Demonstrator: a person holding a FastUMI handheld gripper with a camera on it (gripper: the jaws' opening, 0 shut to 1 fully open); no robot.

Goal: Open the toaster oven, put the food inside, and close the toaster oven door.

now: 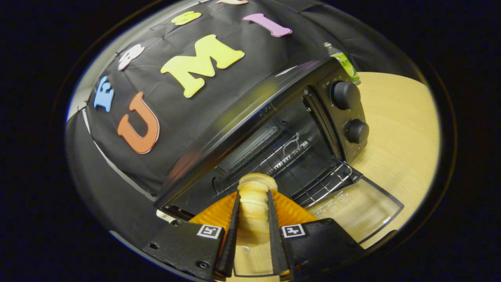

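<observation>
My gripper [253, 203] clamps a pale ridged pastry [253, 196] before the open black toaster oven [274, 129] on the light wooden table [395, 129].

**The gripper's build**

At the bottom centre of the frame the gripper [253, 203] shows two thin, blade-like fingers [234, 223] running forward side by side. Each is backed by a ribbed, fan-shaped wedge that widens toward its base. Behind these sit two blocky dark housings with a matte, slightly grainy finish. Each housing carries a small square black-and-white marker tag on its upper inner corner. Round screw heads dot the left housing, one near its top edge, others along its lower edge.
</observation>
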